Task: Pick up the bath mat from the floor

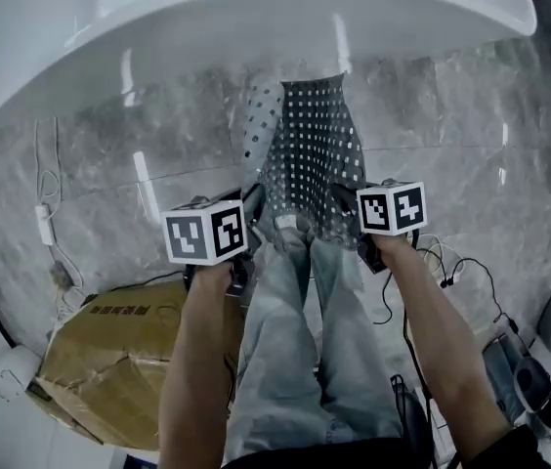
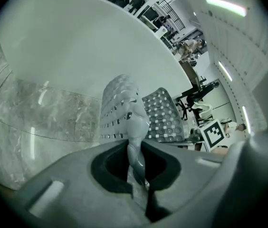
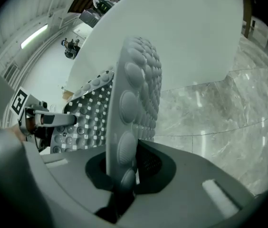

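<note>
Box (image 1: 109,360): cardboard, on floor (image 1: 451,125), left of person's legs (image 1: 295,360).
Left tool (image 2: 137,171): pressed together, pinching mat (image 1: 313,154) at its left edge.
Right tool (image 3: 121,182): pressed together, pinching mat's right edge.
Mat: grey, dotted, held between both tools, stretching toward tub (image 1: 207,27); cannot tell if far end touches floor.
Floor: grey marble.
Tub: white, beyond mat.

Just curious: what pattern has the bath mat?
Grey bath mat, gridded with small pale dots; head view.
</note>
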The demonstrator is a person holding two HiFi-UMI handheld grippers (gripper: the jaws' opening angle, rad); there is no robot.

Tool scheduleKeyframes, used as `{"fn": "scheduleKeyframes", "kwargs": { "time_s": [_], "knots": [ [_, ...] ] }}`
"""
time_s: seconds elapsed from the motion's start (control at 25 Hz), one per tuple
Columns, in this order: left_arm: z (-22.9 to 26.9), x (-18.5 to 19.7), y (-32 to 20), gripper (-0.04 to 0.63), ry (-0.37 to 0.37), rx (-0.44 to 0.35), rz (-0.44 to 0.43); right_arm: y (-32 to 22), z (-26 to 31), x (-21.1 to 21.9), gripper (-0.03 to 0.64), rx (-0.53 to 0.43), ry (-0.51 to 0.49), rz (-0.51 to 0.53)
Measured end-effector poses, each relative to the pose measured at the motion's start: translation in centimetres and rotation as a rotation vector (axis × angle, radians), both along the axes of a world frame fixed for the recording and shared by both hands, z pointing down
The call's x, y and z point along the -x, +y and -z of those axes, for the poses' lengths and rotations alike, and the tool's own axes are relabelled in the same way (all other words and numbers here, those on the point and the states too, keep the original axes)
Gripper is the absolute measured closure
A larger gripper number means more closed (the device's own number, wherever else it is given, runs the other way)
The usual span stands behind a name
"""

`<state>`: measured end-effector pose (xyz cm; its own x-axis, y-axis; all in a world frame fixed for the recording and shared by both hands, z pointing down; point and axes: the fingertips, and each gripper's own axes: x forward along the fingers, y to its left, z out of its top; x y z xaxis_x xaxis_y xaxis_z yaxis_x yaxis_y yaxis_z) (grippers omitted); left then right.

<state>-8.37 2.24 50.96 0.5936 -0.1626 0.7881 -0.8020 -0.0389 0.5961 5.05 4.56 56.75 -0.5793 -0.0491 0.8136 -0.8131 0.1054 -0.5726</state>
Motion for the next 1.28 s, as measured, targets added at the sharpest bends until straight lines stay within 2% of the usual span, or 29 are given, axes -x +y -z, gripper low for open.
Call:
{"fn": "scheduleKeyframes", "kwargs": {
  "time_s": [0.16, 0.36, 0.6, 0.72, 0.84, 0.96, 1.12, 1.28],
  "knots": [
    [7.7, 2.1, 0.8, 0.581, -0.03, -0.038, 0.015, -0.3, 7.6, 1.1, 0.592, -0.027, -0.029, -0.018],
    [17.9, 4.4, -1.1, 0.58, -0.044, -0.167, 0.006, -2.9, 16.8, 3.0, 0.592, -0.125, -0.044, -0.009],
    [28.7, 3.1, -0.1, 0.58, -0.047, -0.254, -0.041, -2.7, 27.8, 4.1, 0.592, -0.211, -0.074, 0.007],
    [33.0, 2.1, -0.3, 0.58, -0.013, -0.304, -0.061, -3.4, 32.2, 5.2, 0.592, -0.24, -0.112, 0.007],
    [35.4, 1.5, -1.5, 0.58, 0.004, -0.347, -0.11, -4.7, 35.2, 5.2, 0.592, -0.287, -0.104, 0.036],
    [37.3, 1.2, -2.5, 0.58, 0.024, -0.352, -0.171, -5.1, 37.3, 4.6, 0.592, -0.315, -0.089, 0.047],
    [38.1, -1.1, -2.2, 0.58, 0.049, -0.371, -0.165, -4.9, 38.4, 3.2, 0.592, -0.307, -0.05, 0.036],
    [39.2, -1.3, -2.7, 0.58, 0.06, -0.392, -0.156, -5.6, 39.5, 3.0, 0.591, -0.321, -0.04, 0.015]
  ]
}}
